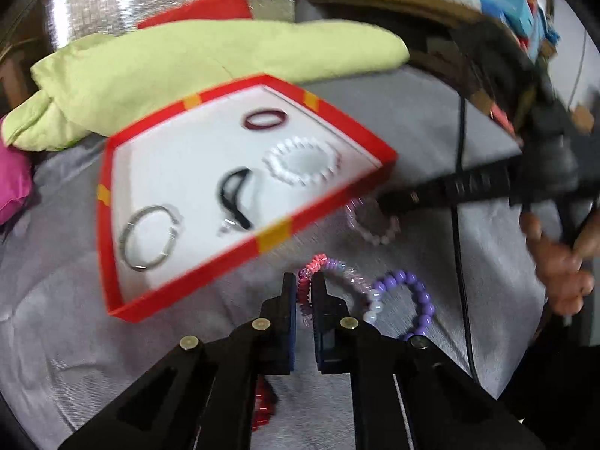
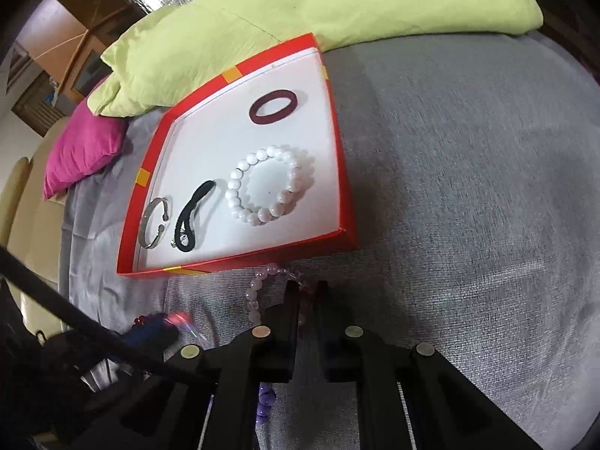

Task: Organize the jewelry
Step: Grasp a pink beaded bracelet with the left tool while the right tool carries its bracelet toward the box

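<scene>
Left gripper [image 1: 304, 288]: clenched on a pink-and-lilac bead strand [image 1: 318, 264], pinched at one point of the loop, the rest trailing to the right across the grey cloth [image 1: 431, 120]. Right gripper [image 2: 306, 292]: clenched on a pale pink bracelet [image 2: 258, 288], which lies just in front of the near wall of the red box [image 2: 240, 258]. Beside the left claw, on the cloth: a purple bead bracelet [image 1: 416, 300] and, under the claw, a dark red bead piece [image 1: 264, 405], both loose and not yet boxed. In the box, on its white floor: a silver bangle [image 2: 153, 225], a black band [image 2: 193, 217], a white bead bracelet [image 2: 268, 187], and a maroon ring [image 2: 273, 107] at the far end, all apart from one another. Behind the box: a green cushion [image 2: 300, 18]; to its left, a pink cushion [image 2: 86, 150]. Risks, as judged: each grip takes only a few beads, so a strand may slip out on lifting; the trailing loop may snag the purple bracelet or catch the box wall and shove the box; the two claws work near each other and may collide.
</scene>
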